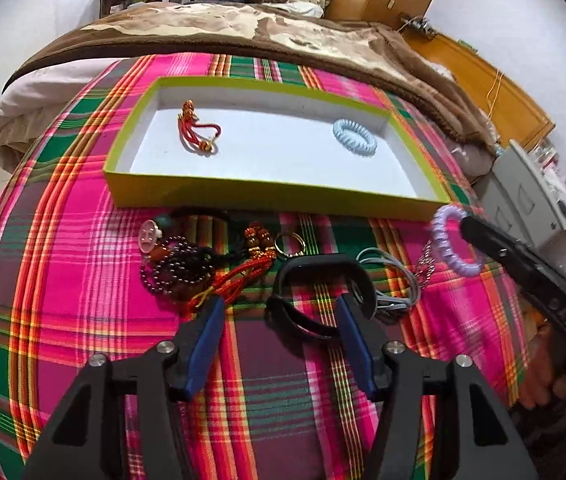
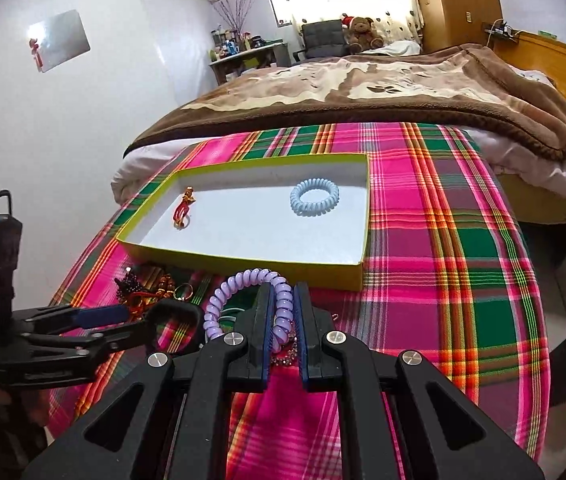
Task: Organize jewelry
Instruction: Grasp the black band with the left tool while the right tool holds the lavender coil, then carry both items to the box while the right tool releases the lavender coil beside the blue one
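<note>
Left wrist view: left gripper (image 1: 279, 312) spread wide over black band (image 1: 315, 280) on plaid cloth (image 1: 83, 280). Box (image 1: 243, 196) holds red cord charm (image 1: 199, 130) and blue coil tie (image 1: 354, 137). Right gripper (image 2: 283, 304) pinches purple coil tie (image 2: 243, 300). No legible writing.

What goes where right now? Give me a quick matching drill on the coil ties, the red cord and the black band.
Things:
1. purple coil tie
2. blue coil tie
3. red cord charm
4. black band

Places:
A. box, left part
B. between the open left hand-held gripper fingers, on the cloth
C. box, right part
D. clamped in the right hand-held gripper

Pairs: 1-D, 2-C, 3-A, 4-B
</note>
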Demonstrator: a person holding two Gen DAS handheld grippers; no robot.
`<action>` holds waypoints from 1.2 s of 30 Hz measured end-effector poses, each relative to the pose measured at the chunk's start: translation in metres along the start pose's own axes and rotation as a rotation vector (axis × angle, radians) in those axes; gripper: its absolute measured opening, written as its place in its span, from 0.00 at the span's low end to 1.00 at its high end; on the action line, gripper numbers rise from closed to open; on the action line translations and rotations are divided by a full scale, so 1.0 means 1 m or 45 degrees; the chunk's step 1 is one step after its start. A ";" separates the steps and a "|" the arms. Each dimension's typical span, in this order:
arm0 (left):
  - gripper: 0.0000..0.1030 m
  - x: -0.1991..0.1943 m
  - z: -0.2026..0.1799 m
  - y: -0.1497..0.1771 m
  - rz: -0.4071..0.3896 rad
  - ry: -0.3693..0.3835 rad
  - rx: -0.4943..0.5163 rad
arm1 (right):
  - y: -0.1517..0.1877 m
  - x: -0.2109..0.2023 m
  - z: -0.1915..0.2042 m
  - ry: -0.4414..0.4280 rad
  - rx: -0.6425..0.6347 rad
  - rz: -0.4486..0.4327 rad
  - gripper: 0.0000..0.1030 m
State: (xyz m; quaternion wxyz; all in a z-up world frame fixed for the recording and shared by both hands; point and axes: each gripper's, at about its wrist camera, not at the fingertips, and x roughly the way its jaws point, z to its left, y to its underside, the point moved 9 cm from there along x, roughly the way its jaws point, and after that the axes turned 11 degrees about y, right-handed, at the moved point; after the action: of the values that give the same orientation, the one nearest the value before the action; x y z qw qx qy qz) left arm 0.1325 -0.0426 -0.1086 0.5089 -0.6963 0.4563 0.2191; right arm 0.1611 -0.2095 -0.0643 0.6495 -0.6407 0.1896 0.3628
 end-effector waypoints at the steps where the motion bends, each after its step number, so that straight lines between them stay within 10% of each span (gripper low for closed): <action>1: 0.46 0.003 0.000 0.000 0.008 -0.020 0.003 | 0.001 -0.001 -0.001 -0.004 0.003 -0.001 0.10; 17: 0.15 0.010 -0.007 0.000 0.028 -0.167 0.220 | -0.001 -0.009 -0.012 -0.061 0.071 -0.026 0.10; 36: 0.10 -0.013 -0.013 0.002 -0.071 -0.082 0.219 | 0.005 -0.015 -0.013 -0.056 0.116 -0.031 0.10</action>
State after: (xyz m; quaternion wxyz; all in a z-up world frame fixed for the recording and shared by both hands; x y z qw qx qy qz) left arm 0.1220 -0.0495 -0.0946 0.5870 -0.6550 0.4374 0.1871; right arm 0.1504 -0.2260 -0.0582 0.6864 -0.6045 0.1839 0.3599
